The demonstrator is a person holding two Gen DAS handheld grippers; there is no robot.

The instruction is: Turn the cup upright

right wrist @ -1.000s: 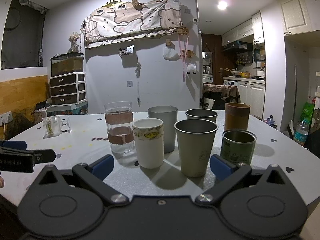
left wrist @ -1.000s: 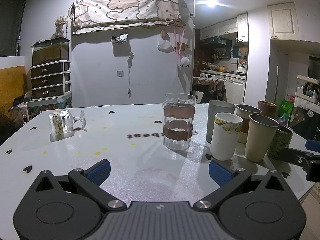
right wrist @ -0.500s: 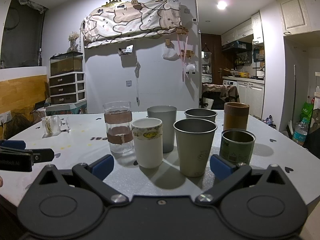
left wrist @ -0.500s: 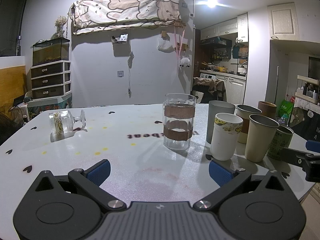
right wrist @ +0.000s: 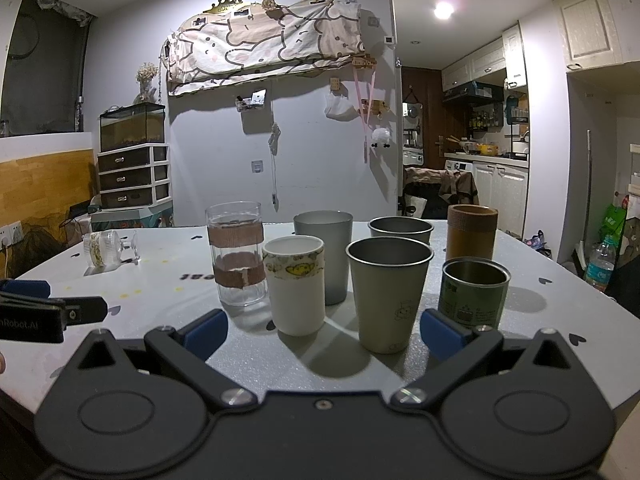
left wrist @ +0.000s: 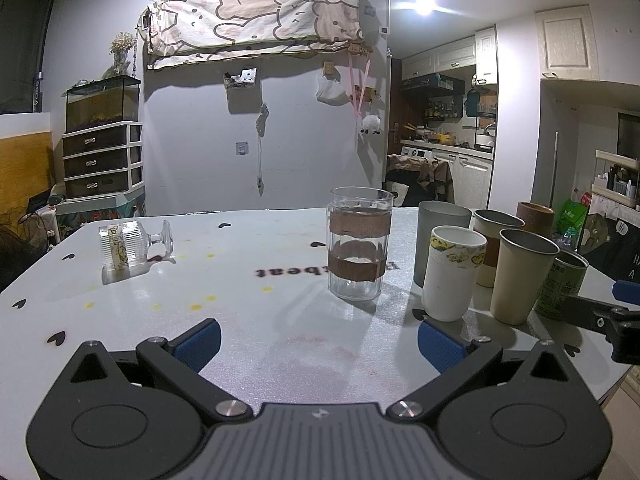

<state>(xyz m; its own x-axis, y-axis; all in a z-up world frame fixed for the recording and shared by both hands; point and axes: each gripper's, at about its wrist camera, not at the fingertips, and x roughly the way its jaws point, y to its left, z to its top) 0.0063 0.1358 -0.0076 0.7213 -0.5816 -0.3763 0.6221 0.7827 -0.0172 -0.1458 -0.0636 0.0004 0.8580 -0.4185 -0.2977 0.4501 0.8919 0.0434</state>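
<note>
A clear footed glass cup (left wrist: pixel 128 246) with a yellow patterned band lies on its side at the far left of the white table (left wrist: pixel 248 320); it also shows in the right wrist view (right wrist: pixel 105 249). My left gripper (left wrist: pixel 318 344) is open and empty, low over the table's near edge, well short of the cup. My right gripper (right wrist: pixel 323 330) is open and empty, facing a group of upright cups. Each gripper's fingers show at the edge of the other's view.
Several upright cups stand at the right: a clear glass with brown bands (left wrist: pixel 359 248), a white cup (left wrist: pixel 454 272), a grey tumbler (left wrist: pixel 440 236), metal cups (right wrist: pixel 387 292), a green can (right wrist: pixel 474 294) and a brown cup (right wrist: pixel 472 232). Bare tabletop lies between them and the lying cup.
</note>
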